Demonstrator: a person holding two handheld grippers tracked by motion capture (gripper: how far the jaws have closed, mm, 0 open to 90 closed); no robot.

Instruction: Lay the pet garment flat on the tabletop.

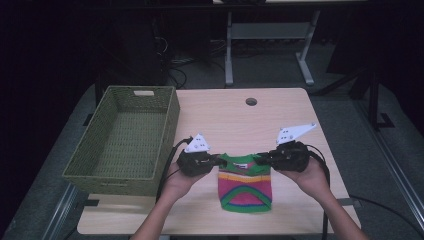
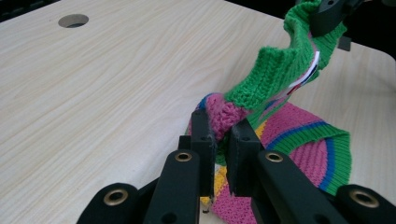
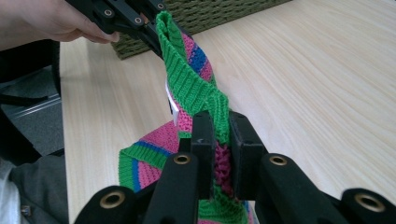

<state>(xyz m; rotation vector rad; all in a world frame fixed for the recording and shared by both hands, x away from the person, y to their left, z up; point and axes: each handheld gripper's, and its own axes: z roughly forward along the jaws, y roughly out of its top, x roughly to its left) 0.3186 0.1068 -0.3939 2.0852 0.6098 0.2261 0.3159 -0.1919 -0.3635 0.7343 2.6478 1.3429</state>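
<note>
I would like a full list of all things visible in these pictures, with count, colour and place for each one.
knitted garment: one, pink with green, blue and yellow stripes, near front edge of table, upper corners pinched by both grippers
basket: one, olive green woven, left part of table, nothing seen inside
table: one, light wood, centre of the high view
cable hole: one, round, far side of tabletop
desk frame: one, white, on floor behind table
left gripper: one, black, shut on garment's pink shoulder
right gripper: one, black, shut on garment's green edge
left hand: one, under left gripper
right hand: one, under right gripper
</note>
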